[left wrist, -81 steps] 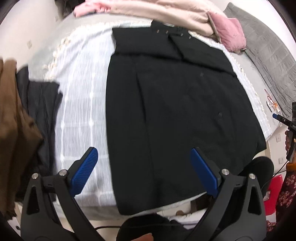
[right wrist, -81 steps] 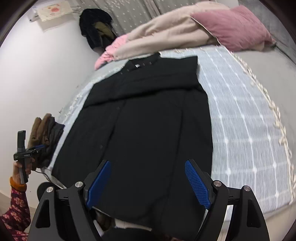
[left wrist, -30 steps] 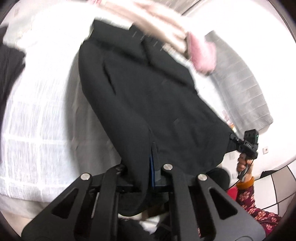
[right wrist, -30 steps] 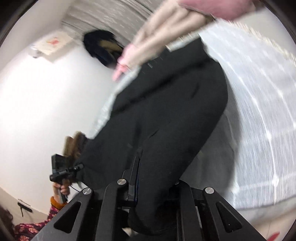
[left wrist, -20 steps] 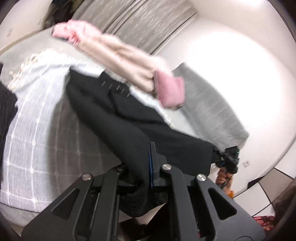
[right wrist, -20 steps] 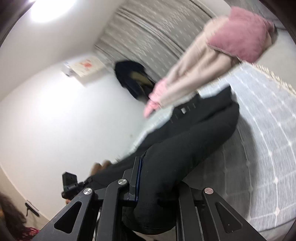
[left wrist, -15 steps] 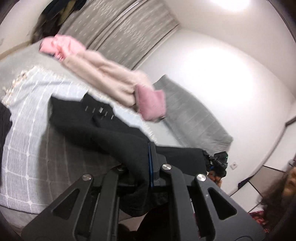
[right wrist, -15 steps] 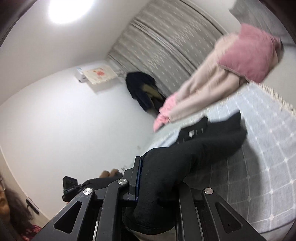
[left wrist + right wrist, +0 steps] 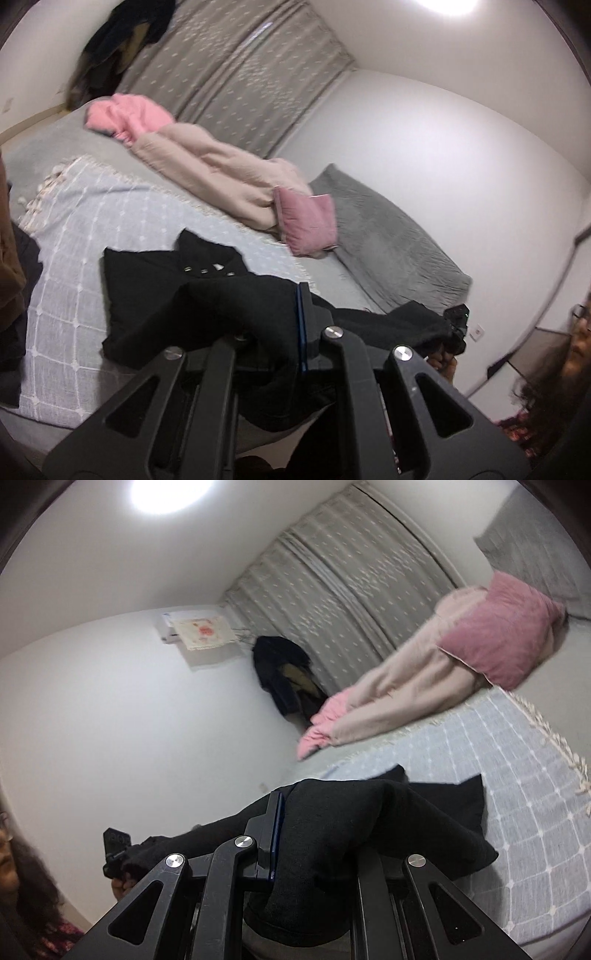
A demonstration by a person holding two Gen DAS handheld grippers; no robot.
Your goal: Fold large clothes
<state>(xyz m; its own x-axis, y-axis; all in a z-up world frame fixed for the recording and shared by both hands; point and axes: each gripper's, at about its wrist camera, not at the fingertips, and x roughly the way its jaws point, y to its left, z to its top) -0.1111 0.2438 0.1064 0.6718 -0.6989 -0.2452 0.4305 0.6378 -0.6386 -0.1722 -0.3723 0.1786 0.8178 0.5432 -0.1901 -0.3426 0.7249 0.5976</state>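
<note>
Left hand-held gripper (image 9: 295,325) is pinching the coat (image 9: 155,295) hem; right hand-held gripper (image 9: 295,834) is pinching the other corner, both held above the bed (image 9: 92,210). The collar end is lying on the blanket (image 9: 517,775). Risks: thick cloth is possibly slipping from the pads; uneven carrying is skewing the fold; the slack middle is bunching.

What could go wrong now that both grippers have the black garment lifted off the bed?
1. The left gripper and right gripper each pinch only a bunched edge of the black garment; the cloth may slip out as it is carried over.
2. The span between them sags, so the fold may land crooked or creased.
3. The collar end lies near the pink pillow and beige blanket; overshooting may snag them.
</note>
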